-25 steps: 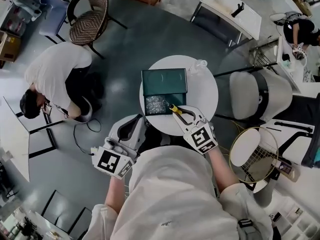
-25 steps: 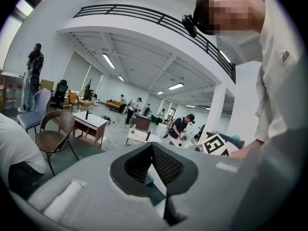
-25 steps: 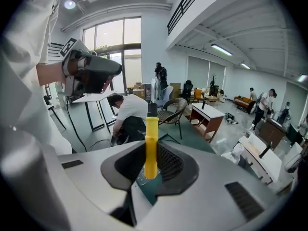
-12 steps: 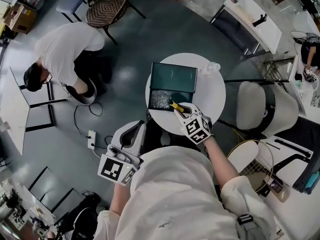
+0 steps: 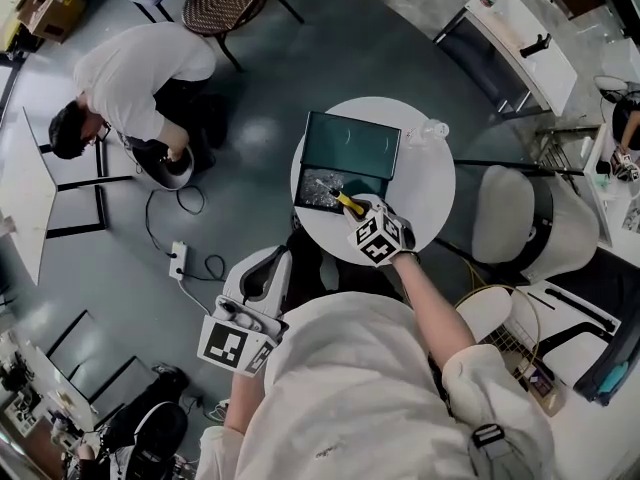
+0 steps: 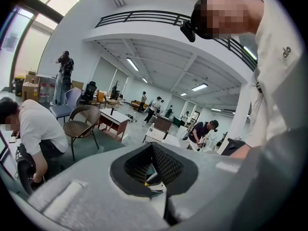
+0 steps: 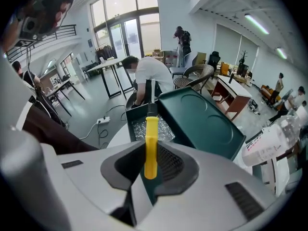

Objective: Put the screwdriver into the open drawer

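Note:
A yellow-handled screwdriver (image 5: 349, 204) is clamped in my right gripper (image 5: 358, 214), its dark shaft pointing over the open drawer (image 5: 320, 190). The drawer is pulled out of a dark green box (image 5: 352, 146) on a round white table (image 5: 420, 193) and is lined with bubble wrap. In the right gripper view the screwdriver handle (image 7: 151, 146) stands upright between the jaws of the right gripper (image 7: 150, 153), with the drawer (image 7: 147, 126) straight ahead below the tip. My left gripper (image 5: 262, 273) hangs low beside the table's near left edge, jaws together, holding nothing, as the left gripper view (image 6: 153, 150) also shows.
A clear plastic bottle (image 5: 425, 131) lies on the table right of the box. A person (image 5: 130, 68) crouches on the floor to the left near a power strip (image 5: 178, 261). A white armchair (image 5: 515, 213) stands right of the table.
My right gripper has carried the screwdriver forward and left, from the table's near edge to over the open drawer. The left gripper has stayed low at my side.

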